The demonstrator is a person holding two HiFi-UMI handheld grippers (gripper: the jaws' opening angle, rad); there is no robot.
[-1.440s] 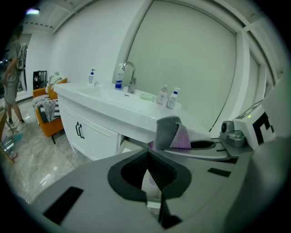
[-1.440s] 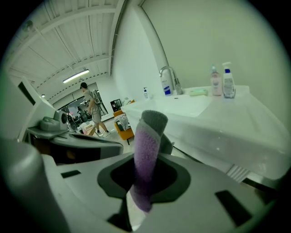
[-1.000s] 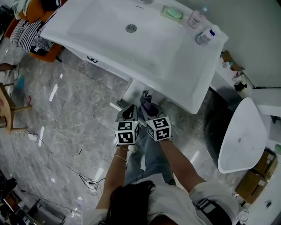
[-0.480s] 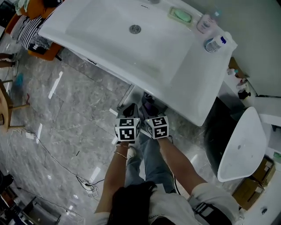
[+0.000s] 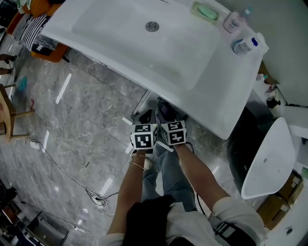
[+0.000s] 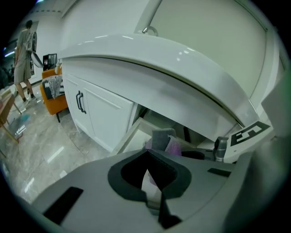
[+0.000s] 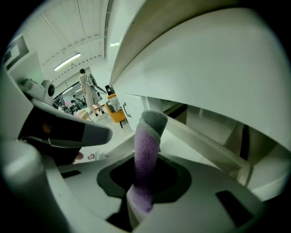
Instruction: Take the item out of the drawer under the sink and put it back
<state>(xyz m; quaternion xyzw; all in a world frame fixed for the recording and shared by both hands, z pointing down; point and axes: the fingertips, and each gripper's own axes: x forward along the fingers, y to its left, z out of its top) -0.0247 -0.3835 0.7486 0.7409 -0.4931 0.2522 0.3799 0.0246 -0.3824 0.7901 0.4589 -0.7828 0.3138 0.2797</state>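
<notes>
Sink [image 5: 120, 29]: a white basin with its drain [image 5: 152, 26] near the middle. On the back rim is a soap dish [image 5: 206, 10] holding a green bar, and two bottles [image 5: 233, 21] [image 5: 248, 44] stand to its right at the corner.

Drawer [image 6: 129, 139]: it is pulled out from under the sink's front edge, just right of the cupboard door with the dark handle [image 6: 81, 102]. In the left gripper view its pale inner wall and floor show. The rest of the inside is hidden behind the grippers.

Your right gripper [image 5: 167, 115]: the jaws are narrow and pinch the lower end of a purple sock [image 7: 146, 150]. The sock stands up between them, its grey cuff on top, just below the sink's front edge and over the open drawer. It is off the drawer floor and nothing but your jaws touches it.

Your left gripper [image 5: 146, 116]: it sits just beside the right one, also under the sink's front edge. The jaws are drawn together with only a thin slit between them, and they grip nothing. In the left gripper view the sock shows past their tips, apart from them.

Both marker cubes sit side by side, nearly touching, between you and the sink.
</notes>
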